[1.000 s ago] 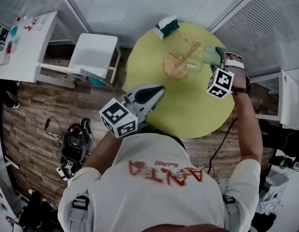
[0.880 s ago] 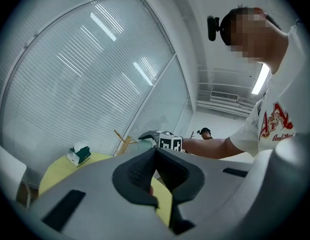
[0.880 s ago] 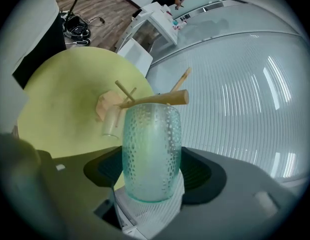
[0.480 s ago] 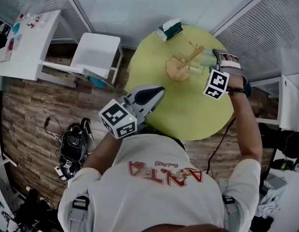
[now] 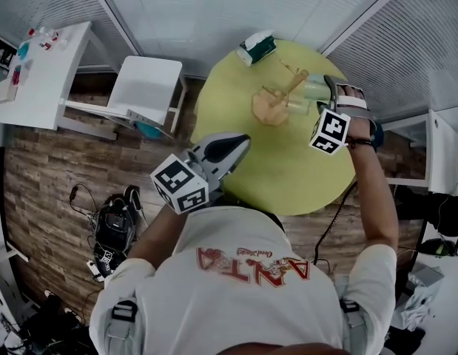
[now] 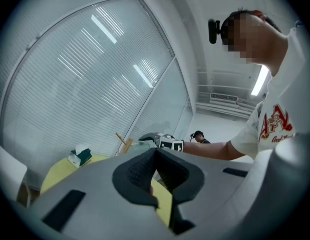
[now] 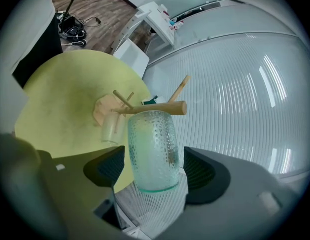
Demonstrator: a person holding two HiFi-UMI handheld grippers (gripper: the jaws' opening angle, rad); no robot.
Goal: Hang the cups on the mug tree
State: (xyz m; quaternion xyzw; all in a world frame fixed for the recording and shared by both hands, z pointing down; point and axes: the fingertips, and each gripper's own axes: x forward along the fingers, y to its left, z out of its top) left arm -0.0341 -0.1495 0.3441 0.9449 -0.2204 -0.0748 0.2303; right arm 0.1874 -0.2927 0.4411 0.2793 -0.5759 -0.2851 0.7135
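The round yellow table takes up most of what's in front of the person. The wooden mug tree stands on its far half, just ahead of the right gripper's fingers.

The dimpled glass cup sits squarely between those fingers. Its long axis runs straight out from them, with the near end back by their roots and the far end up against the tree's trunk, which crosses just beyond it. The fingers are spread, with a thin sliver of background showing on each side of the glass, so they flank the cup and don't seem to press on it. I can't see which peg carries it, if any does. A smaller clear cup hangs off to the left of the fingers, nearer the tree's base.

The right arm is stretched well out over the table with the gripper rolled onto its side, since the trunk reads as lying flat from there. My guess is that the next move is a straight pull back along the cup's axis.

The left gripper is empty, its fingertips meeting. It is held back at the near edge of the table, well apart from the tree but pointing towards it.
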